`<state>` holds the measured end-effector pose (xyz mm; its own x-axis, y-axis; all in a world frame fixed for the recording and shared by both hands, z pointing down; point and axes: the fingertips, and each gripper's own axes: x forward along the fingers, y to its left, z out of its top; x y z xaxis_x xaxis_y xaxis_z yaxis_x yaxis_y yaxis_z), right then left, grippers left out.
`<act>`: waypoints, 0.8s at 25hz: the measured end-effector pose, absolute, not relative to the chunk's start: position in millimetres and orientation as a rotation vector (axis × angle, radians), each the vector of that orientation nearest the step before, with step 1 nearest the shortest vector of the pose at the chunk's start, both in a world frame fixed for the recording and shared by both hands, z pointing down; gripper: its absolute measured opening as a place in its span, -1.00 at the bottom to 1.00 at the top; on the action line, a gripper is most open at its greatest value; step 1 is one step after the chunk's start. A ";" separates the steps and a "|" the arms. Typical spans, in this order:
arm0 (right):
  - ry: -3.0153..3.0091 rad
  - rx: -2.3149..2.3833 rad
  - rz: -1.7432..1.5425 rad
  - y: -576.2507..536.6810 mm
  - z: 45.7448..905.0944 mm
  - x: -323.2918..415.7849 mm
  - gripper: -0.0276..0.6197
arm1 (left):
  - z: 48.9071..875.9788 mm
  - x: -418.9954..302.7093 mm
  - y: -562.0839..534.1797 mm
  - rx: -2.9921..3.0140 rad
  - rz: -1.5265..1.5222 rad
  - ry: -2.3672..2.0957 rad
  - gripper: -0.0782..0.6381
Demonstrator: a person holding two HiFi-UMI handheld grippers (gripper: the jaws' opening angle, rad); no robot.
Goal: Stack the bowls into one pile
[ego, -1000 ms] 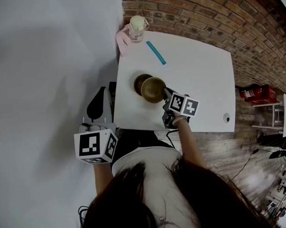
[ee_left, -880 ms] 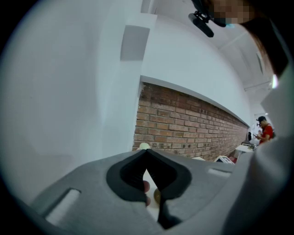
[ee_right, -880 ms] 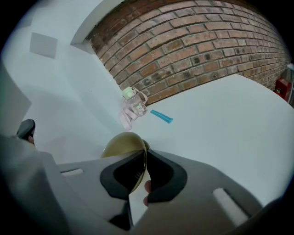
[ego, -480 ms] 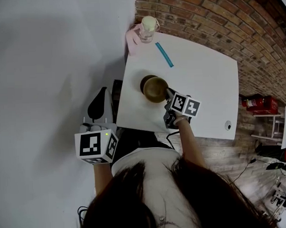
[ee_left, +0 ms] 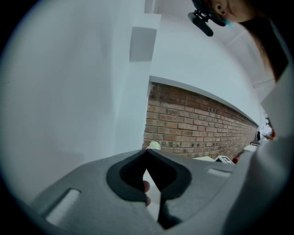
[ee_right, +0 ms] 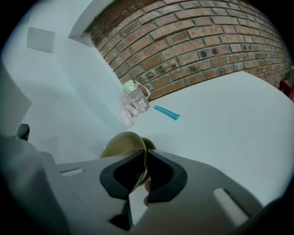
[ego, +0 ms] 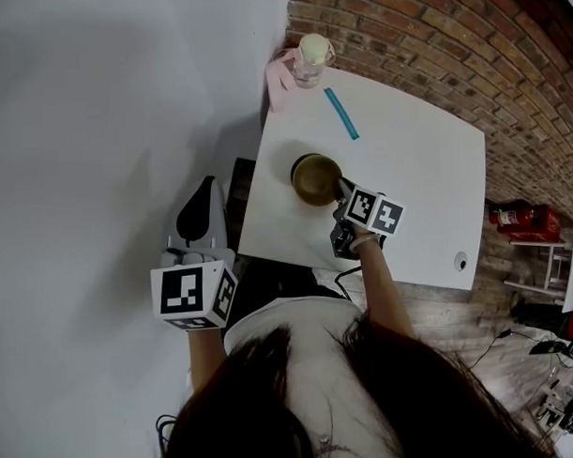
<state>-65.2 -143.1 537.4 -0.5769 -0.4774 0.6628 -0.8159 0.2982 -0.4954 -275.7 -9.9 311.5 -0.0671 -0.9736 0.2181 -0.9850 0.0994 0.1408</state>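
Clamping the right gripper (ee_right: 143, 153) on the near rim of a brass-coloured bowl (ee_right: 121, 143), holding it right over the second bowl (ee_right: 149, 143) on the white table (ego: 406, 172). Holding the left gripper (ee_left: 147, 151) beside the table, jaws meeting, empty.

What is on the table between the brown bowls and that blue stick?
Nothing: only bare white table separates the bowls from the blue stick, clearest in the head view.
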 end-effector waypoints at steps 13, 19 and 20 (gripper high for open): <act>-2.147 1.157 1.174 -146.7 547.3 -71.9 -0.77 | 309.3 -284.8 -8.7 1.933 0.070 -2.146 -0.78; -2.137 1.163 1.162 -145.4 547.7 -70.0 -0.74 | 307.0 -283.3 -10.3 1.951 0.069 -2.135 -0.78; -2.136 1.166 1.162 -145.2 547.9 -69.1 -0.74 | 307.1 -283.1 -10.7 1.954 0.069 -2.134 -0.78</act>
